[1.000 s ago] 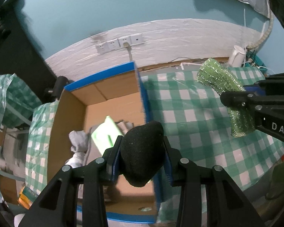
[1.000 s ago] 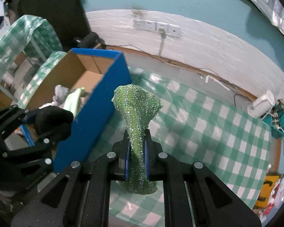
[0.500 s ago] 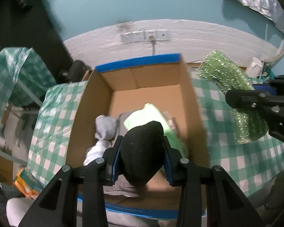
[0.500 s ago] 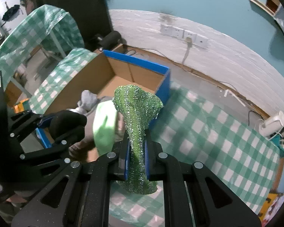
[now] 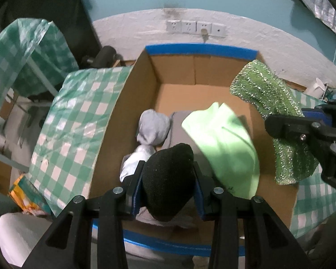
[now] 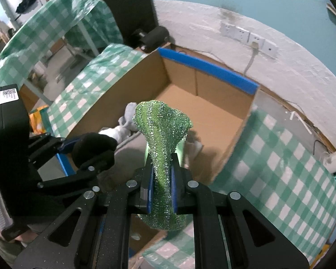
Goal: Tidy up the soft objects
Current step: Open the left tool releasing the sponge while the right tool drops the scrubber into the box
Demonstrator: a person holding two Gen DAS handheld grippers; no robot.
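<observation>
Here, two grippers [image 5: 168, 188] [image 6: 161, 186] (both loaded)

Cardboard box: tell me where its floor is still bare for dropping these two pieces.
Bare floor lies at the far end of the cardboard box, between the blue-taped back wall and the light green cloth. The near half is crowded with that cloth and grey socks.

Both cams ride on the grippers, looking steeply down along the fingers, close up. The left wrist view sits right over the cardboard box [image 5: 181, 74]; the right wrist view sees it ahead and left. Both share the box [image 6: 203, 103] and each other's gripper.
</observation>
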